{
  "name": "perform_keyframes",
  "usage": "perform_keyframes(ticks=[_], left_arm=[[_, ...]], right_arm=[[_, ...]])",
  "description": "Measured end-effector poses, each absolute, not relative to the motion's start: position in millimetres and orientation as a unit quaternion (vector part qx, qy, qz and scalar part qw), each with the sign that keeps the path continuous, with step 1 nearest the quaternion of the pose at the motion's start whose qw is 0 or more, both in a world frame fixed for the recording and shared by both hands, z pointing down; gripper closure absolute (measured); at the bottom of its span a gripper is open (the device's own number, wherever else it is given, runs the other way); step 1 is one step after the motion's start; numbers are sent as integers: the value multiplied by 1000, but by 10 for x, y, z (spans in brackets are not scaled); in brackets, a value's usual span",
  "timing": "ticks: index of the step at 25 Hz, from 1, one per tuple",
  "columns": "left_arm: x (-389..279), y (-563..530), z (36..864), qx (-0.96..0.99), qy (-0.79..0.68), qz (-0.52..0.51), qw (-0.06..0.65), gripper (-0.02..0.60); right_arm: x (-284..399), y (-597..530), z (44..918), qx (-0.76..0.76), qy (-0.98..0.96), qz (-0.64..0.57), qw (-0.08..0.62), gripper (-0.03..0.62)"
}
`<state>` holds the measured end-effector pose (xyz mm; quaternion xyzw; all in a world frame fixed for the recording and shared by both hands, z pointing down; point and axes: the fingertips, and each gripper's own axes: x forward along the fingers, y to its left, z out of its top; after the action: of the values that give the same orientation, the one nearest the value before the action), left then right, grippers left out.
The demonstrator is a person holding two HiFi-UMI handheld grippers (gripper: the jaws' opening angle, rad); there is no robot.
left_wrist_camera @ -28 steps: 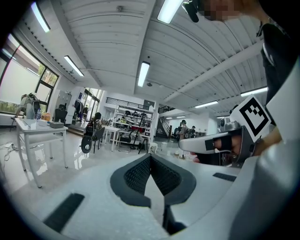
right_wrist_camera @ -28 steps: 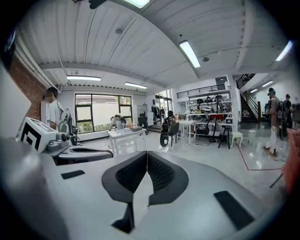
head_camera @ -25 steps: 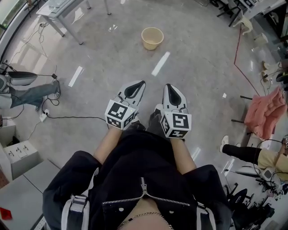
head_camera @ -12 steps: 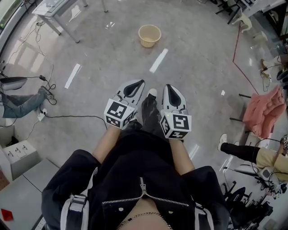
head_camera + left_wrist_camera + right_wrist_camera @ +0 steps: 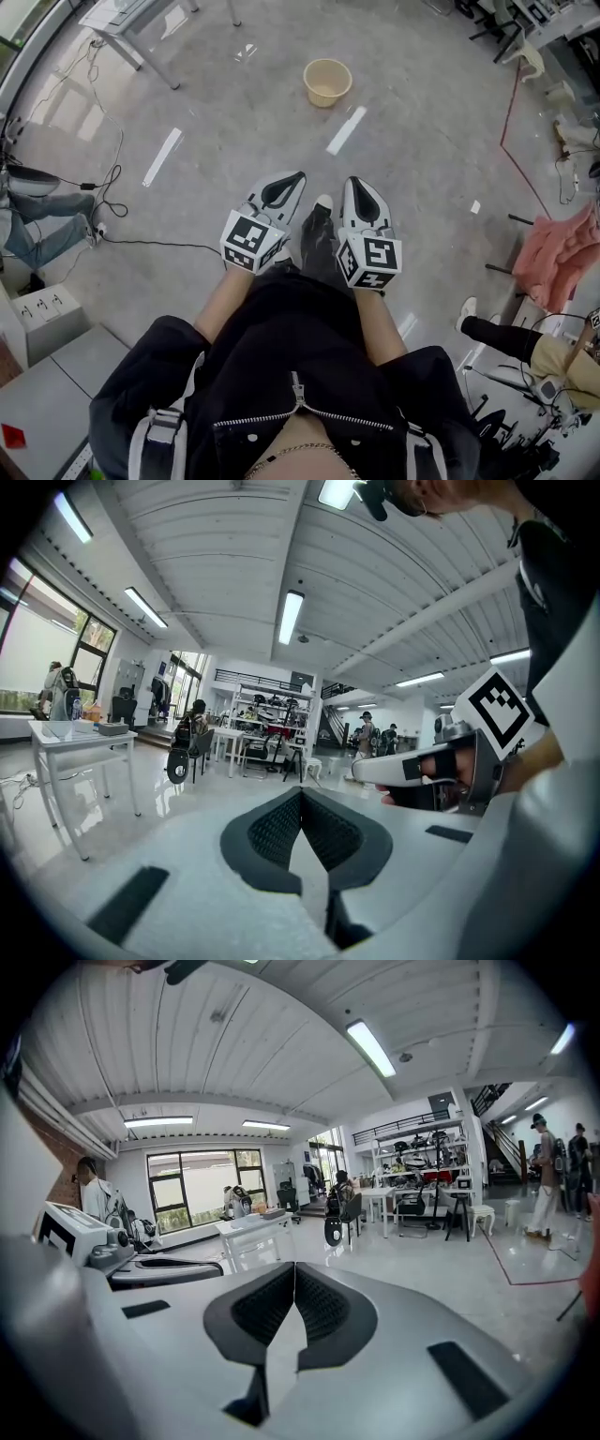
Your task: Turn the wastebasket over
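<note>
A beige wastebasket [image 5: 328,82] stands upright on the grey floor, mouth up, far ahead of me in the head view. My left gripper [image 5: 292,178] and right gripper [image 5: 355,182] are held side by side at waist height, well short of the basket, both shut with nothing between the jaws. In the left gripper view the left gripper [image 5: 301,791] shows its pads closed together, and the right gripper's body is seen at the right. My right gripper [image 5: 294,1266] also has its pads pressed together. The basket is in neither gripper view.
A white table [image 5: 131,23] stands at the back left, with cables [image 5: 108,202] on the floor. A white floor stripe [image 5: 346,130] lies before the basket. A pink cloth [image 5: 561,246] and a seated person's leg [image 5: 497,333] are at right. A grey cabinet [image 5: 47,314] is at left.
I have walked forward: my foot shows between the grippers, and the floor, basket and stripes have shifted in the head view. Both grippers stay shut and side by side.
</note>
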<state>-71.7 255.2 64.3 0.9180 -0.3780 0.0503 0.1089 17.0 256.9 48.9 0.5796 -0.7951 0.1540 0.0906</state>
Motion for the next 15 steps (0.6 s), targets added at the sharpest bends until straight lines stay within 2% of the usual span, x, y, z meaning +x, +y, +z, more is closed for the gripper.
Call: perform_keyframes(ticks=[15], left_arm=[[-513, 1524, 667, 919, -373, 65, 106, 577]], right_arm=[[202, 1549, 526, 558, -806, 167, 105, 583]])
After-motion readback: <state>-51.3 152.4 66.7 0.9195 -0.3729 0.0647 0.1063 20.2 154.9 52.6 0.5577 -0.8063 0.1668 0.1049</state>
